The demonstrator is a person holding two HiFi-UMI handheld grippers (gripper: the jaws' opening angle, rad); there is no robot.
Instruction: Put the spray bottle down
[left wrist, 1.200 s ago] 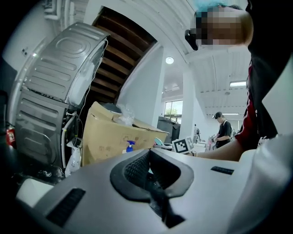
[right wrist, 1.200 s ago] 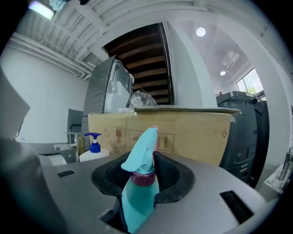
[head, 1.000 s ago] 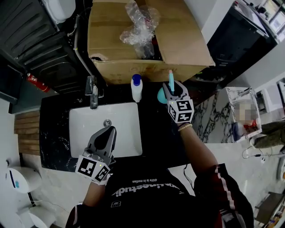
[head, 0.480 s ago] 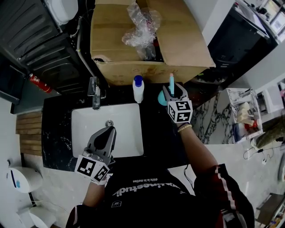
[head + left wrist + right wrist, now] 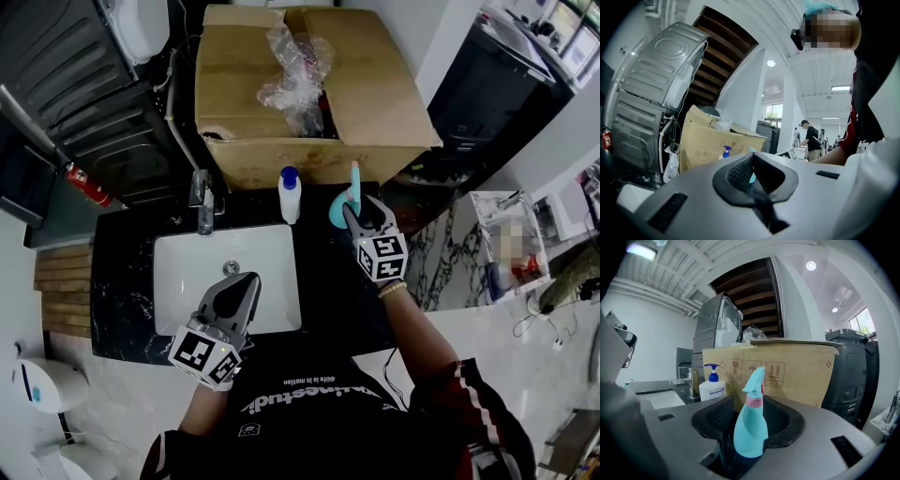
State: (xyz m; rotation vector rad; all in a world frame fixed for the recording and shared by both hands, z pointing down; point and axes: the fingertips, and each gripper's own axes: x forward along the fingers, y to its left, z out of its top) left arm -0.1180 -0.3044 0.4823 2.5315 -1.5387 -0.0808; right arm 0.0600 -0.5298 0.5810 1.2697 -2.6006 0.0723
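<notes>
Nearest the person, the left tongs (image 5: pixel 246 281) hang over the front rim of the white sink (image 5: pixel 187 281). Their jaws are closed together with nothing between them.

Further out and to the right, the right tongs (image 5: pixel 364 206) reach over the black tabletop (image 5: pixel 127 281) beside the sink. Their jaws are opening and stand wide. The teal spray bottle (image 5: pixel 751 423) stands upright between them with its pink collar and nozzle rising above the pads. A sliver of gap shows on each side, so the pads no longer press it. Its base is hidden behind the tongs' body. From the head view it sits at the back right of the tabletop, just in front of the box.

To its left, near but apart, stands a white pump bottle (image 5: pixel 289 192) with a blue top. The tap (image 5: pixel 202 202) is further left, behind the sink.

Behind these, a large cardboard box (image 5: pixel 375 94) lies open, with crumpled clear plastic (image 5: pixel 295 66) in it.
</notes>
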